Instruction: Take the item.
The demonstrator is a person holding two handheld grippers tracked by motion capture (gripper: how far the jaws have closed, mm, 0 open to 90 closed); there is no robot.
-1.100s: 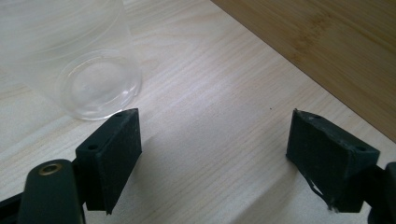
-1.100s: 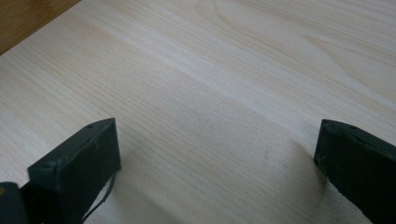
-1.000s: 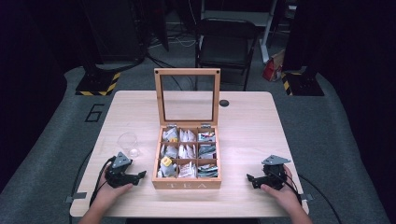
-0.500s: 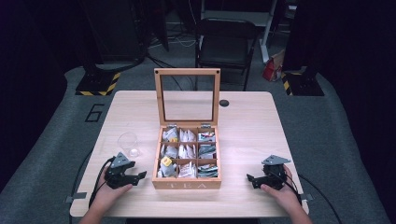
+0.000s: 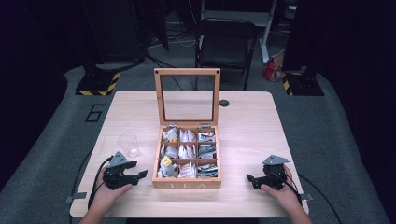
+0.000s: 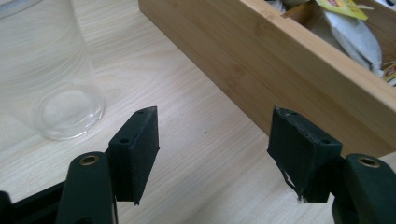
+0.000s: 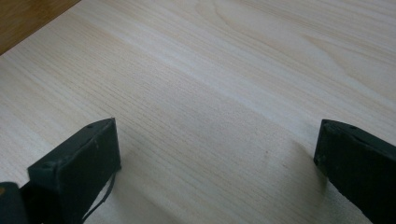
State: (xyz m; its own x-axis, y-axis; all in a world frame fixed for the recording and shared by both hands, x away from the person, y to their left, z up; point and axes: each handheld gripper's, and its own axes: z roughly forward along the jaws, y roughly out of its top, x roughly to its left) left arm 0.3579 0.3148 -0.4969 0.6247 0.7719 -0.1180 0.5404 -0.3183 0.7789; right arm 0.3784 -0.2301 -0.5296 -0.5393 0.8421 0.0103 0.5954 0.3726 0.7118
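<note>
A wooden tea box (image 5: 188,183) marked TEA stands mid-table with its glass lid (image 5: 188,97) raised upright. Its compartments hold several tea bags (image 5: 187,150). A clear plastic cup (image 5: 128,144) stands left of the box. My left gripper (image 5: 140,175) rests on the table near the box's front left corner, open and empty. In the left gripper view its jaws point between the cup (image 6: 42,70) and the box's wooden wall (image 6: 299,70). My right gripper (image 5: 251,179) lies on the table right of the box, open and empty, over bare wood (image 7: 210,93).
A small black round spot (image 5: 224,103) marks the table top behind the box. A black chair (image 5: 226,39) stands beyond the far edge. A floor marking with the digit 6 (image 5: 95,112) lies left of the table. Each hand rests at the front edge.
The left gripper has shifted very slightly at the box's front left corner. The right gripper has not moved.
</note>
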